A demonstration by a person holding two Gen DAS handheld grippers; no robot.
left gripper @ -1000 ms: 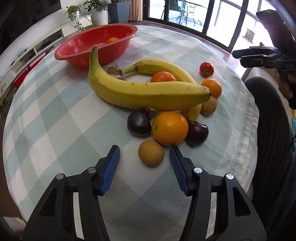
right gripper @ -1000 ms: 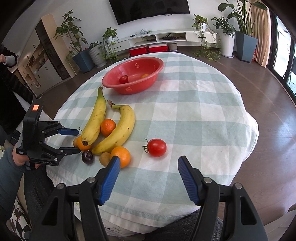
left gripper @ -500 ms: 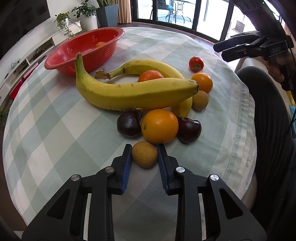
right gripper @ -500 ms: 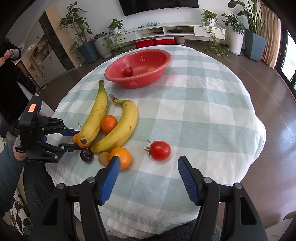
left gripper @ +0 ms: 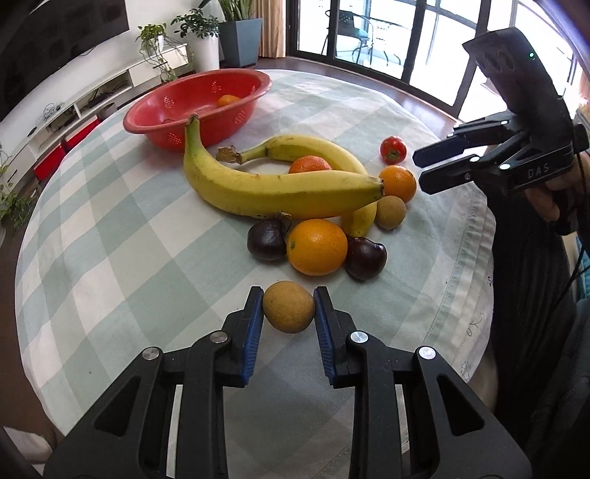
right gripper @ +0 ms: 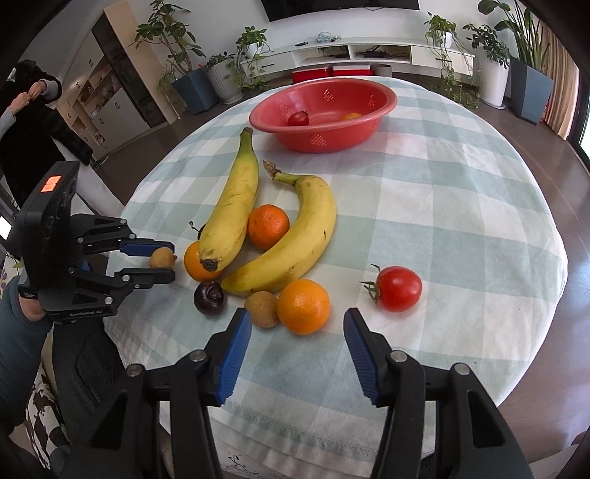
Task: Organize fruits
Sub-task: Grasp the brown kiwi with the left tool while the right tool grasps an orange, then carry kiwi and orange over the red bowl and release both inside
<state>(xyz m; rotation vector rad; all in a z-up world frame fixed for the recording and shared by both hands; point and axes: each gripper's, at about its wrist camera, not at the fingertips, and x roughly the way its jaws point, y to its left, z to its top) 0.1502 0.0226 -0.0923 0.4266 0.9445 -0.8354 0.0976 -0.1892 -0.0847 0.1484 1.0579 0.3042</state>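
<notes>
Bench (left gripper: 110,258): checked cloth, fruit heaped ahead of both fingers.
Bowl (left gripper: 195,107): far beyond left fingertips; carry high over bananas (left gripper: 280,191).
Left gripper (left gripper: 288,307): clamped on longan (left gripper: 288,311), squeeze gently.
Right gripper (right gripper: 297,333): closing, empty, orange (right gripper: 303,306) just ahead.

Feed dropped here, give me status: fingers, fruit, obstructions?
Left gripper shut on small brown fruit. Right gripper closing, nothing between fingers, near orange. Red basket path clear.

Home liv. rm – TV (right gripper: 341,4), houseplants (right gripper: 254,62), dining table (right gripper: 461,206)
</notes>
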